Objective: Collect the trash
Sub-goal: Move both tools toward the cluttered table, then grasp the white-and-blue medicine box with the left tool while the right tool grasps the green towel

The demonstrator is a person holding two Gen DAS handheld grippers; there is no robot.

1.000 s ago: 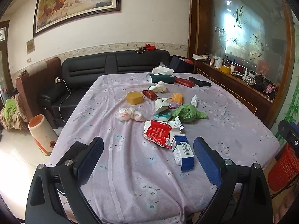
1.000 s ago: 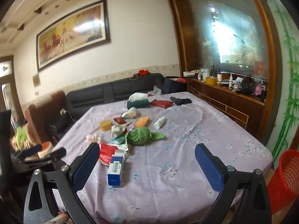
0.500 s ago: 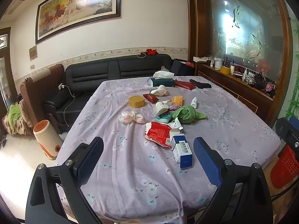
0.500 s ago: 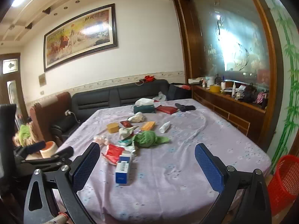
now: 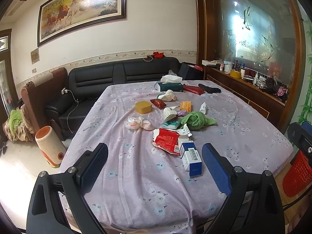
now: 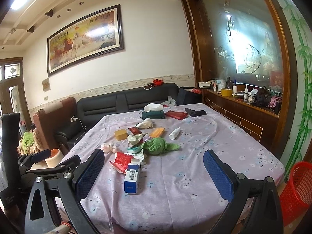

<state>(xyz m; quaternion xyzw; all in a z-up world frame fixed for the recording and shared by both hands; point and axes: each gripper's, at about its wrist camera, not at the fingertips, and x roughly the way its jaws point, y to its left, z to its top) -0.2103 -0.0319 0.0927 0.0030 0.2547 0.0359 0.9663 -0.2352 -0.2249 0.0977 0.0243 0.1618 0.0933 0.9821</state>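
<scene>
Near the front edge of the surface (image 5: 136,185), both the left tool (image 5: 155,167) and right tool (image 6: 154,172) hover open and empty; the loose tablecloth (image 6: 185,185) could snag when gripping the blue-and-white box (image 5: 191,158).

Landmark = table (image 5: 136,185). Litter at its middle: box (image 5: 190,157) nearest front edge, wrapper (image 5: 165,141) just behind/left, cloth (image 5: 196,120) behind that, tub (image 5: 143,107) further back-left. Tissue box (image 5: 170,85) at far edge. Sofa (image 5: 117,78) behind table; basket (image 6: 296,191) on floor to front-right.
</scene>
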